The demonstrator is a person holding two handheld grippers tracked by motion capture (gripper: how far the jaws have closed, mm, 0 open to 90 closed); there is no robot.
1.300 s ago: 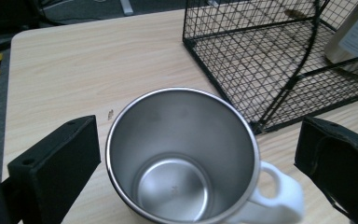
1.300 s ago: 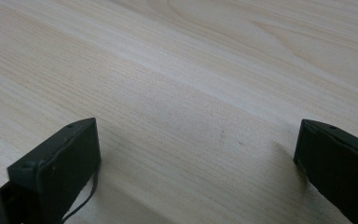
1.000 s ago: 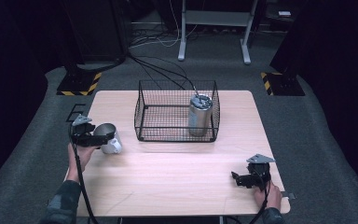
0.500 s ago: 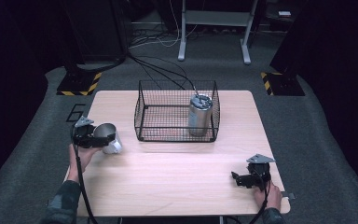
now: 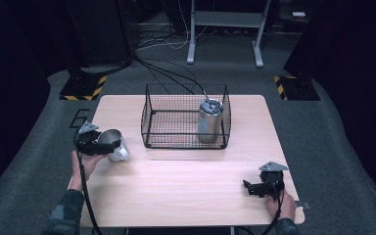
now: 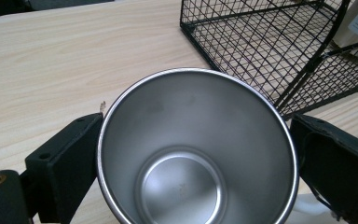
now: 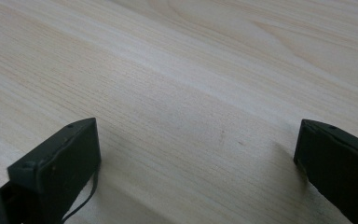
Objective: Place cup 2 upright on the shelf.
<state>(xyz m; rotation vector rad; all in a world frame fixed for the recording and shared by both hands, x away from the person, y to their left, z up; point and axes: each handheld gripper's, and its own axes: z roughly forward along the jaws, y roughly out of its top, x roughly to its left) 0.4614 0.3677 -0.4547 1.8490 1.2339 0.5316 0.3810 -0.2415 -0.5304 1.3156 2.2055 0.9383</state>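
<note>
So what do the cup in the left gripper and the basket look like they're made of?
The cup looks like brushed stainless steel: dull silver walls, bright rolled rim, soft reflections inside. The basket appears to be thin metal wire, coated or painted black; which of the two I cannot tell.

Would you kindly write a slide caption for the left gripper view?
Left gripper shut on a steel cup, its mouth facing the camera, with a wire basket beyond.
</note>
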